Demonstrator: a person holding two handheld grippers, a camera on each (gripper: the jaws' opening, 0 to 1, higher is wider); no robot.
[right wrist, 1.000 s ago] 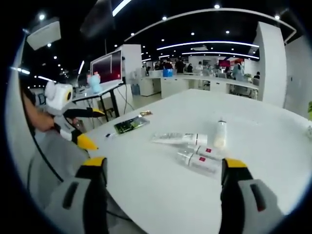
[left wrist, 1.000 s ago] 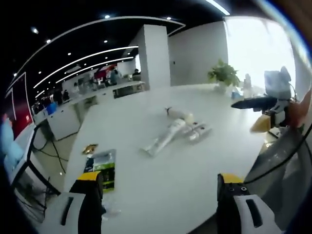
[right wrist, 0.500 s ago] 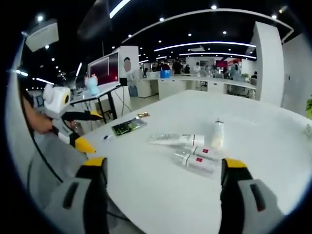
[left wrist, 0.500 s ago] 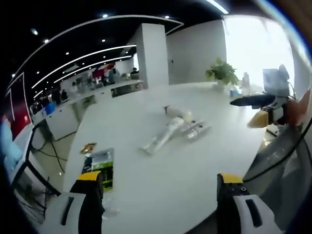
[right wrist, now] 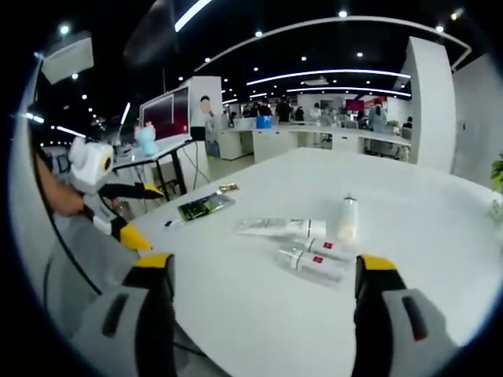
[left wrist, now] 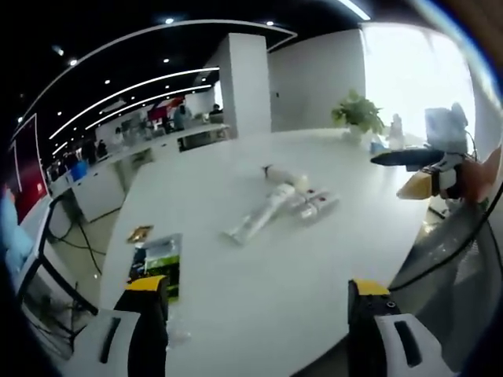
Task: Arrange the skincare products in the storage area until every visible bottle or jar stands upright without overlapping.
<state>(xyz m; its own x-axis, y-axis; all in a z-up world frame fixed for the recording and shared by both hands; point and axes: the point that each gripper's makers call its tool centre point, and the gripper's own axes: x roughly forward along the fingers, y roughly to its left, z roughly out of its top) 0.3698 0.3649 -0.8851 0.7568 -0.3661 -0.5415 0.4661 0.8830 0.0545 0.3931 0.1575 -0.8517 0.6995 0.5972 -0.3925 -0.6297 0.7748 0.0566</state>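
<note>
While tubes (right wrist: 277,226) lie flat, packet (right wrist: 203,206) nr edge.

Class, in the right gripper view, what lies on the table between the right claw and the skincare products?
Nothing: bare white table separates the right claw from the skincare products.

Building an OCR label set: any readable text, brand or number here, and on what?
None is readable.
Two clear tubes lying on the white table: small red label patches, print too small.
Green-and-black flat packet: graphics blurred.
Red wall screen: no legible characters.
</note>
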